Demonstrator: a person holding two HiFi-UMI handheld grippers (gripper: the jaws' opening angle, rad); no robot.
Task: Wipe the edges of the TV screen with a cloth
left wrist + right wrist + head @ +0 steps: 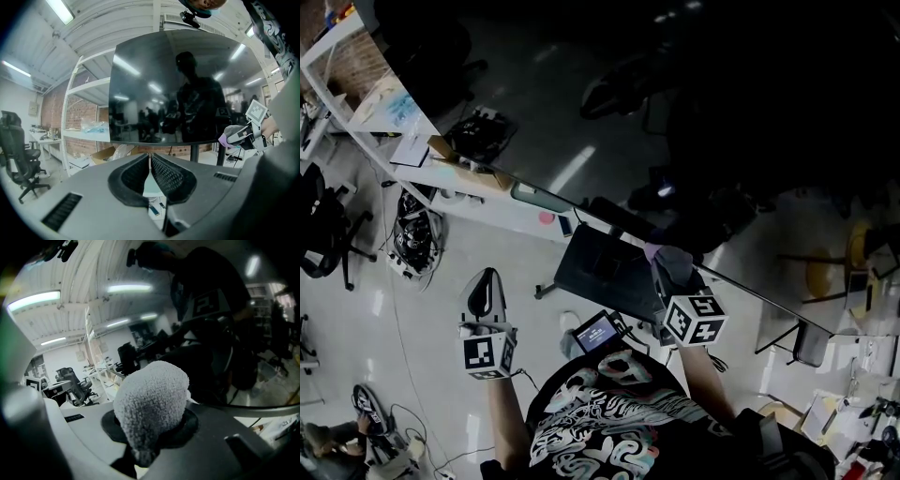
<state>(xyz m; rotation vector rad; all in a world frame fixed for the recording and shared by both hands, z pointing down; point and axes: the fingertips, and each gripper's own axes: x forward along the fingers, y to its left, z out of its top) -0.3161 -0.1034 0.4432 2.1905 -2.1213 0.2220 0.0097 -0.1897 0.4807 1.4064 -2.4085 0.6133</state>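
Observation:
The big dark TV screen point(722, 112) fills the upper right of the head view, its lower edge running diagonally down to the right. My right gripper point(670, 270) is shut on a fluffy pale purple cloth point(657, 251), which it holds up against that lower edge. In the right gripper view the cloth point(150, 411) bulges out of the jaws in front of the glossy screen point(215, 324). My left gripper point(486, 286) hangs lower left, away from the TV, shut and empty. From the left gripper view point(150, 159) the whole screen point(183, 89) faces me, with the cloth point(225, 139) at its bottom right.
A white shelf unit point(356, 103) with boxes and papers stands left of the TV. The dark TV stand base point(600, 267) sits on the floor under the screen. An office chair point(319, 225) and tangled cables point(417, 234) are at the left.

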